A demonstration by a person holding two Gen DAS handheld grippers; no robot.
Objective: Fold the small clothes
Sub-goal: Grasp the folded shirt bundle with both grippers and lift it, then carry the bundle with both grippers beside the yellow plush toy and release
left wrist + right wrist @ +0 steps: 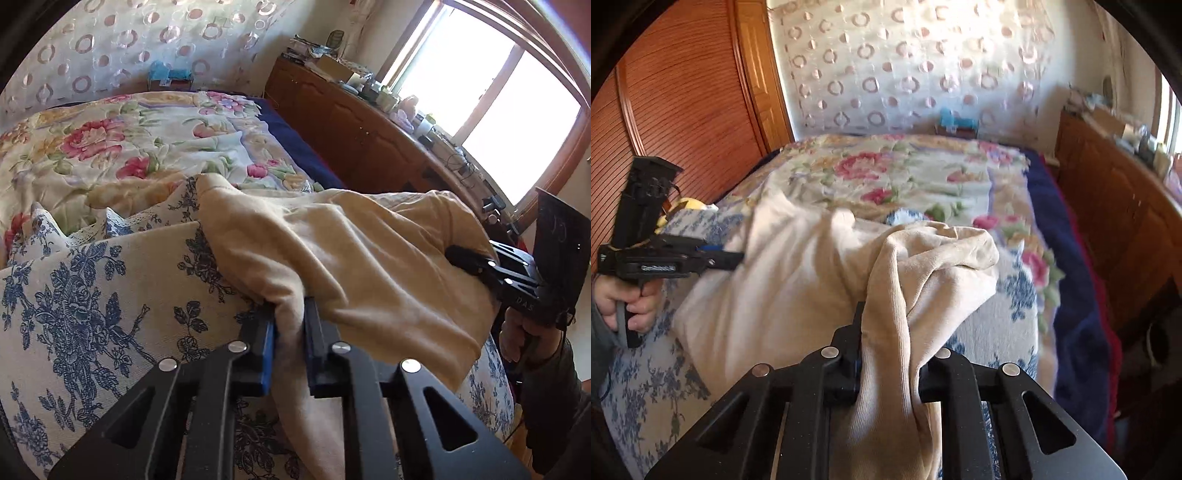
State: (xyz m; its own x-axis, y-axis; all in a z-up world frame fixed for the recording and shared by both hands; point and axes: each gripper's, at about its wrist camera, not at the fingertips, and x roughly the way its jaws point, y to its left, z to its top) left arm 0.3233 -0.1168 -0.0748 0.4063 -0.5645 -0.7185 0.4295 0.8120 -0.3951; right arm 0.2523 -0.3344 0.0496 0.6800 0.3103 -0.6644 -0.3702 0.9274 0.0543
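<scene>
Only the left wrist view shows the bright wood-framed window (491, 96) above the cluttered brown wooden cabinet (354, 125); only the right wrist view shows the ribbed orange-brown wooden wardrobe door (690, 92). The cream-coloured soft knit garment (351, 251) lies bunched on the blue-and-white floral bedspread (92, 295). The left gripper (290, 325) is clamped nearly closed on one fold of it, and the right gripper (890, 343) pinches another bunched edge.

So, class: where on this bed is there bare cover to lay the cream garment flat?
Free: the blue-flowered cover left of the cream garment, and the pink-flowered quilt behind it up to the curtain. Crowded: the wooden dresser top under the window. Both grippers, left gripper and right gripper, grip the garment.
</scene>
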